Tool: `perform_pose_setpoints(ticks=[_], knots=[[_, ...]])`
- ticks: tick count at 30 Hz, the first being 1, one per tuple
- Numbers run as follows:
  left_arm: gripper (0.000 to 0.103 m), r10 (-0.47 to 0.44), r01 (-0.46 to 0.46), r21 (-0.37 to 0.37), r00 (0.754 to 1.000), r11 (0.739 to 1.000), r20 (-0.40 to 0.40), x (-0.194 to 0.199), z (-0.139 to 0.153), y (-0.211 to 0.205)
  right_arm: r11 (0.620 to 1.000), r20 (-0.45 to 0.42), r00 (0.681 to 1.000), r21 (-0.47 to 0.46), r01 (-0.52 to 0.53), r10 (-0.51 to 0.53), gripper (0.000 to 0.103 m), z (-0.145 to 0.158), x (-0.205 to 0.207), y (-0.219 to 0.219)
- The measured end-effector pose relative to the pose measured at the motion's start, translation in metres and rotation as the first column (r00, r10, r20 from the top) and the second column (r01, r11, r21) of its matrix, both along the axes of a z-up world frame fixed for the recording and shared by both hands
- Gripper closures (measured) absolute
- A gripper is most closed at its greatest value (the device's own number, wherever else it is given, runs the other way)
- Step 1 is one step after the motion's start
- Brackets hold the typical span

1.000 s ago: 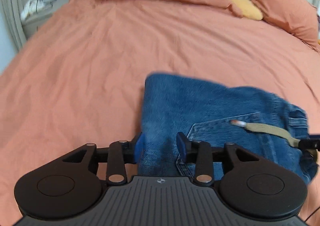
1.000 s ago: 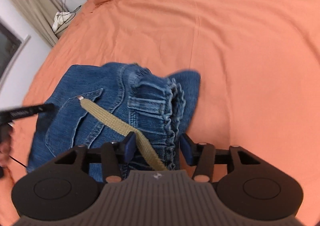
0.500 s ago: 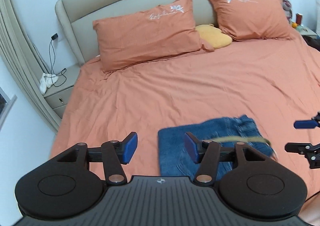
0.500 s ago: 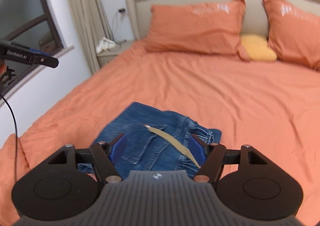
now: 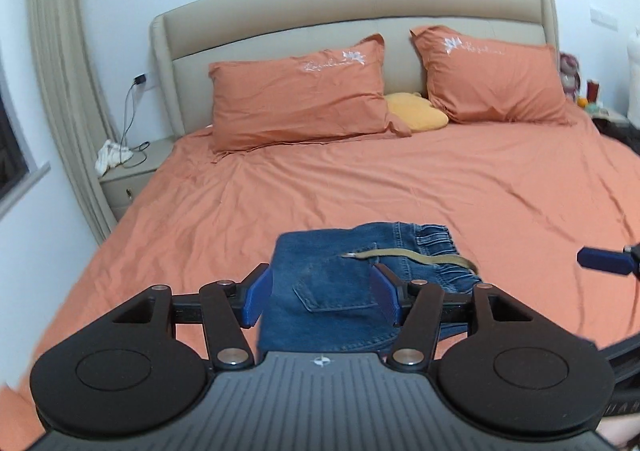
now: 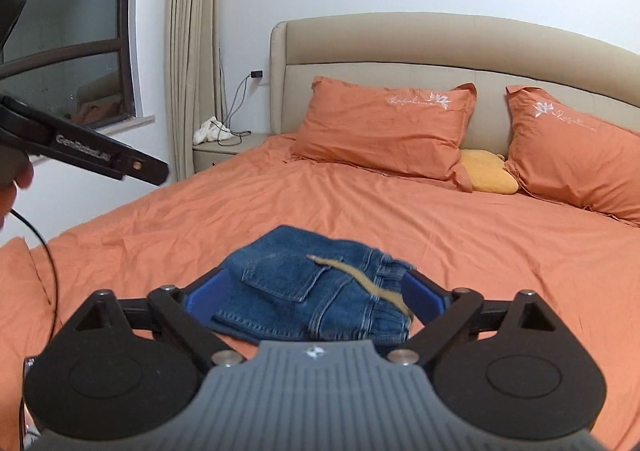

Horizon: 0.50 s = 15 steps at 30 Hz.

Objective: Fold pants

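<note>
Pants [image 5: 340,287] folded near bed [image 5: 480,187] edge, apparently untouched; both jaws just widened, empty.

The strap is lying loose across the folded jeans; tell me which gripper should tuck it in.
Probably right. The strap runs toward the right gripper, its near end by that gripper's pad. The left gripper faces the jeans at the pocket side. Both jaws are open, empty.

Soft, even, rather dim indoor light, faint shadows, slight blur throughout (strong fisheye bending at the edges)
</note>
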<state>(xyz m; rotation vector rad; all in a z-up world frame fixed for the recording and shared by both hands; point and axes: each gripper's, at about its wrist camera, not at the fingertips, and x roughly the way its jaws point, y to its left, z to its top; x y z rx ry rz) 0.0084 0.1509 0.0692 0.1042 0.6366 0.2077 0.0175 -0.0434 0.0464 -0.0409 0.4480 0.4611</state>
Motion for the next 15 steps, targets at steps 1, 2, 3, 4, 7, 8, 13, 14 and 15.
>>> perform_pose_setpoints(ticks=[1,2,3,4,7,8,13,14,15], knots=[[0.036,0.016,-0.016,-0.007,1.000,1.000,0.012,-0.004,-0.006,-0.003,1.000,0.013,1.000,-0.001,0.011,-0.011,0.012,-0.002,-0.007,0.001],[0.035,0.029,-0.028,-0.011,0.999,1.000,0.021,-0.007,-0.013,-0.006,1.000,0.030,0.999,-0.002,0.027,-0.027,0.010,-0.004,-0.013,0.002],[0.035,0.035,-0.035,-0.010,0.999,0.999,0.022,-0.012,-0.018,-0.009,0.999,0.049,0.998,-0.007,0.042,-0.042,0.009,-0.007,-0.019,0.002],[0.035,0.040,-0.040,-0.007,0.999,0.999,0.018,-0.013,-0.025,-0.011,0.999,0.066,0.997,-0.015,0.051,-0.050,0.007,-0.010,-0.023,0.004],[0.035,0.059,-0.059,0.004,0.998,0.998,0.002,-0.015,-0.044,-0.017,0.997,0.082,0.995,-0.047,0.067,-0.063,0.006,-0.020,-0.031,0.007],[0.035,0.061,-0.061,0.011,0.998,0.998,0.002,-0.015,-0.049,-0.019,0.996,0.077,0.995,-0.057,0.071,-0.066,0.006,-0.024,-0.031,0.009],[0.029,0.053,-0.053,0.002,0.998,0.999,-0.024,-0.016,-0.072,-0.018,0.990,0.012,0.994,-0.082,0.112,-0.112,0.006,-0.043,-0.022,0.011],[0.029,0.056,-0.056,-0.004,0.998,0.998,-0.039,-0.014,-0.076,-0.017,0.990,-0.006,0.993,-0.081,0.118,-0.119,0.006,-0.046,-0.018,0.012],[0.029,0.059,-0.059,-0.004,0.997,0.998,-0.052,-0.012,-0.080,-0.016,0.989,-0.024,0.991,-0.084,0.126,-0.128,0.006,-0.048,-0.013,0.013]])
